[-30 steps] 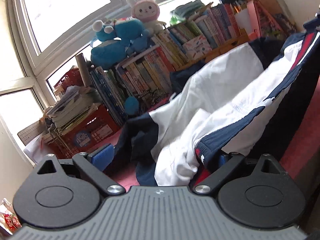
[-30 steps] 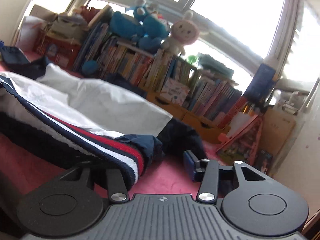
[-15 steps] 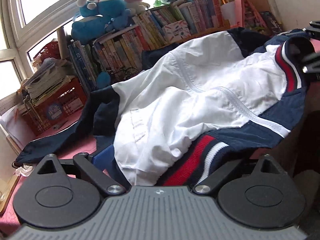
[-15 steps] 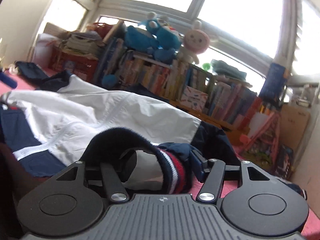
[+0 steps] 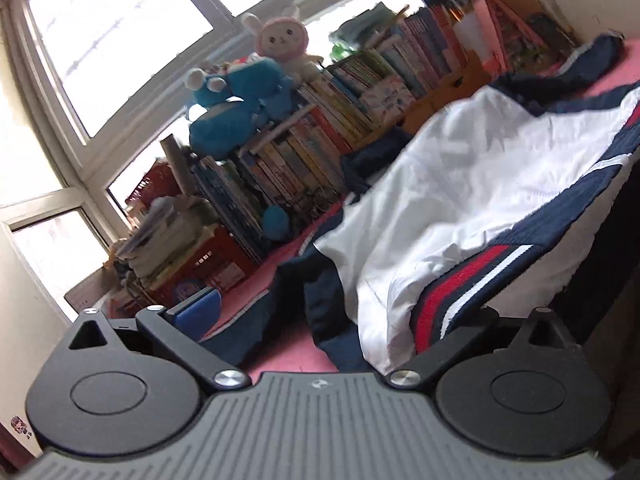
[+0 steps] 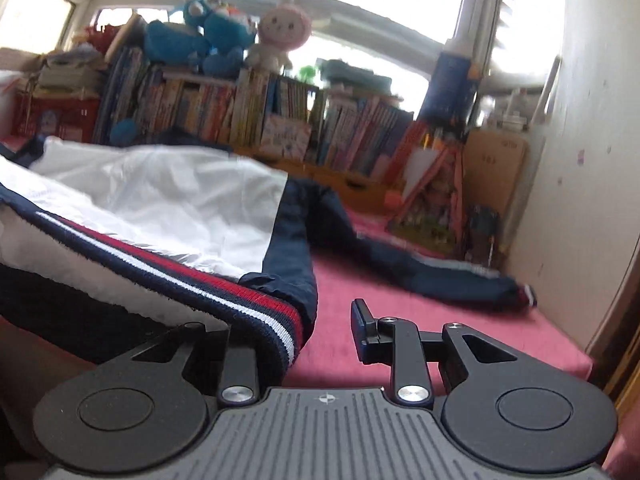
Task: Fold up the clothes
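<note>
- A long row of colourful upright books (image 6: pixel 248 120) lined the far edge of the pink-covered surface (image 6: pixel 400 320).
- A blue plush toy (image 5: pixel 240 108) and a pink-hooded white rabbit plush (image 5: pixel 282 46) sat atop them.
- A red plastic crate (image 5: pixel 204 264) stood at the far left corner.

Both cams sit low just behind own fingers, close over the pink bed (image 6: pixel 400 344), facing the window wall. L cam tilted, looks right across jacket (image 5: pixel 460 184); R cam level. Shared: jacket (image 6: pixel 160 196), bookshelf (image 5: pixel 320 152) (image 6: pixel 240 116), plush toys (image 5: pixel 248 96) (image 6: pixel 224 40).
</note>
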`<state>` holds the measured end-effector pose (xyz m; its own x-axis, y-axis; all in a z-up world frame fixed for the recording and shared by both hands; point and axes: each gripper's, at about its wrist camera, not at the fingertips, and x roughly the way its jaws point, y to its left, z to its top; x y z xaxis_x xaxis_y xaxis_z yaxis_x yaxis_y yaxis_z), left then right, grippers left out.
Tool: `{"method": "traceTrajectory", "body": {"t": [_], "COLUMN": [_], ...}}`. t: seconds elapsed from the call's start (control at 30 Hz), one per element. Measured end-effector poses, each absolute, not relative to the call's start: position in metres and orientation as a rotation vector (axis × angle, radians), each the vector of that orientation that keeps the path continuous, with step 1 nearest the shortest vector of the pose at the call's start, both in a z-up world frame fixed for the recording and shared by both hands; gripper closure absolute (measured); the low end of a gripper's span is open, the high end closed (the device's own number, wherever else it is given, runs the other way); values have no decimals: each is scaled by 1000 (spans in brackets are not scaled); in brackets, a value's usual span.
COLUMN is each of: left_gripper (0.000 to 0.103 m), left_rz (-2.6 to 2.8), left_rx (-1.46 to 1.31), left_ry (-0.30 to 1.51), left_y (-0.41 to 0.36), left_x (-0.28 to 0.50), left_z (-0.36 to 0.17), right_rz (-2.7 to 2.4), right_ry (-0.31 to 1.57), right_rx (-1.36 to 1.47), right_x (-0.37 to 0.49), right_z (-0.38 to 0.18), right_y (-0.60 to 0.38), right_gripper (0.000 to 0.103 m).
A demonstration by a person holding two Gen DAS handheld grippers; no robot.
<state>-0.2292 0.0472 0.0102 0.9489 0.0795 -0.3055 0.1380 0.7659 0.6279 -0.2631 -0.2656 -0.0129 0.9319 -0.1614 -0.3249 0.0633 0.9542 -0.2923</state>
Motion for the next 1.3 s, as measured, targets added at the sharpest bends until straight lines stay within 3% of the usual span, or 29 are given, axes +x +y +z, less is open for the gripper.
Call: {"method": "traceTrajectory", "body": {"t": [0.2, 0.3, 0.43, 0.57, 0.6, 0.8, 1.0, 1.3], "left_gripper": [0, 1, 2, 1, 1, 0, 0, 0], "left_rz": [-32, -78, -267, -454, -466, -527, -396, -336], "left_rx": [1081, 966, 541, 71, 22, -258, -266, -125], "left_ry": [377, 433, 503, 530, 526, 501, 455, 441], "left_y": [34, 41, 69, 113, 120, 159, 164, 73], "left_x": [-241, -238, -239, -230, -227, -207, -193, -104], "left_z": [-57, -41, 8, 41, 43, 51, 57, 28], "right_rz": [-129, -22, 179, 334, 374, 445, 306, 462], "right_ry": [380, 445, 605, 709, 724, 707, 655, 396], "right_rx": [-499, -399, -16, 232, 261, 278, 404, -51], "right_x": [-273, -267, -251, -240, -239, -253, -253, -142], "right_z": [-62, -52, -20, 2, 7, 22, 23, 43], "right_y": [-239, -249, -309, -359, -366, -386, -404, -269], "right_gripper": [70, 70, 68, 49, 37, 14, 14, 17]}}
